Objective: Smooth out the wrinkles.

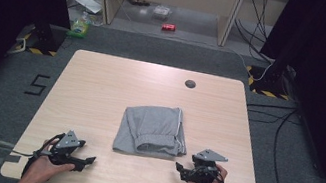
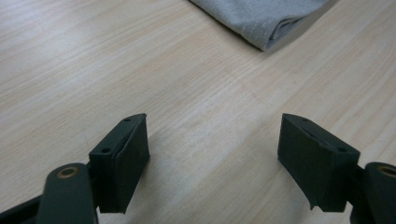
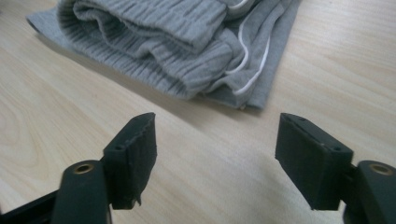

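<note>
A folded grey garment (image 1: pixel 152 130) with a ribbed waistband and white piping lies in the middle of the light wooden table (image 1: pixel 100 90). My left gripper (image 1: pixel 87 162) rests low near the table's front left, open, with bare wood between its jaws; a corner of the garment (image 2: pixel 266 21) shows ahead of it. My right gripper (image 1: pixel 179 168) sits at the front right, open and empty, just short of the garment's near edge (image 3: pixel 187 42). A hand holds each gripper.
A small dark round disc (image 1: pixel 190 83) sits in the table top near its far edge. Beyond the table stand black stands, cables, a red can (image 1: pixel 168 27) and a green bottle (image 1: pixel 80 26) on the floor.
</note>
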`<state>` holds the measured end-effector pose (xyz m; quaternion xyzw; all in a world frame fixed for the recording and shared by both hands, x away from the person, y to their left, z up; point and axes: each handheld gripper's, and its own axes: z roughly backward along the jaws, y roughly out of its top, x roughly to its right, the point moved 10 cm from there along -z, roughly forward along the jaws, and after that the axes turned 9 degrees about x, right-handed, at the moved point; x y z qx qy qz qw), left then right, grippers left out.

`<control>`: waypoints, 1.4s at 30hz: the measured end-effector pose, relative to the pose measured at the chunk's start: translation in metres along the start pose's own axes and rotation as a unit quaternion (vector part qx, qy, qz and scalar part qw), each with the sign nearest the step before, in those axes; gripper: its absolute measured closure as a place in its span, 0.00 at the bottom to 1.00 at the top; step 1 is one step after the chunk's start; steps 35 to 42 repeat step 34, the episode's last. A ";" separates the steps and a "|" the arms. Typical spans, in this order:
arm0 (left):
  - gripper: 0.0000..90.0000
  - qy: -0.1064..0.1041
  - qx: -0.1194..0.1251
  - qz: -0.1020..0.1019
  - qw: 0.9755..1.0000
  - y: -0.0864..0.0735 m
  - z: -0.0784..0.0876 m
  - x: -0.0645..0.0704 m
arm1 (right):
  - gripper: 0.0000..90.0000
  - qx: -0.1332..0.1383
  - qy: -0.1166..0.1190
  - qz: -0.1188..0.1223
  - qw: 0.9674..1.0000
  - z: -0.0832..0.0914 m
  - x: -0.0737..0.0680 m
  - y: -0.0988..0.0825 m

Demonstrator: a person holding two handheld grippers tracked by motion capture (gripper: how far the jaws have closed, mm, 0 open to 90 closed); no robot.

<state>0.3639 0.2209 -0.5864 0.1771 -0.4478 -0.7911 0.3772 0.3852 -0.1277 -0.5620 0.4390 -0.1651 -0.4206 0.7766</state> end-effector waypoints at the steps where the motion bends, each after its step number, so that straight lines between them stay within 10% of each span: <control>1: 0.23 0.001 -0.002 0.000 1.000 -0.001 0.001 0.000 | 0.30 -0.001 -0.003 0.003 1.000 0.001 0.000 -0.001; 18: 0.17 0.013 0.002 -0.011 1.000 -0.007 0.004 -0.001 | 0.17 -0.046 -0.031 0.050 0.997 -0.005 -0.002 -0.025; 42: 0.17 0.013 0.002 -0.011 1.000 -0.007 0.005 -0.001 | 0.16 -0.044 -0.030 0.050 0.997 -0.006 -0.002 -0.024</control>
